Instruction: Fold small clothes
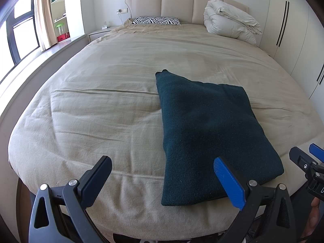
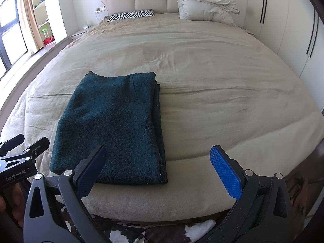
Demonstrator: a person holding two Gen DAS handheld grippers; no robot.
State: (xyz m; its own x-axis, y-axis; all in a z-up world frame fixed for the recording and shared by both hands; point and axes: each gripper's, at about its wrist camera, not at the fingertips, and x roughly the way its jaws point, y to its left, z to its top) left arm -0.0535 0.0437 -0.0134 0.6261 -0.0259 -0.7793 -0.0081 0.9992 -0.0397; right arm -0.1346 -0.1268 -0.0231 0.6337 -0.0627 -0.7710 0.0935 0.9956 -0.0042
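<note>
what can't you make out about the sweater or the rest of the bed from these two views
- Sweater: its sleeves and underside, both views; the folded top layer covers them.
- Sweater's near corner, left wrist view: the left gripper finger covers it.
- Shelf items, both views: too small.
- Floor by the bed, right wrist view: hidden by the right gripper.

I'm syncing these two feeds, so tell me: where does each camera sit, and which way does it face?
Left wrist: on the left gripper at the bed's foot, facing the headboard; open fingers frame the sweater; right gripper at the right edge.
Right wrist: on the right gripper, same direction, further right; sweater lies left of centre; left gripper at the left edge.
Shared: bed, sweater, zebra pillow, duvet.
</note>
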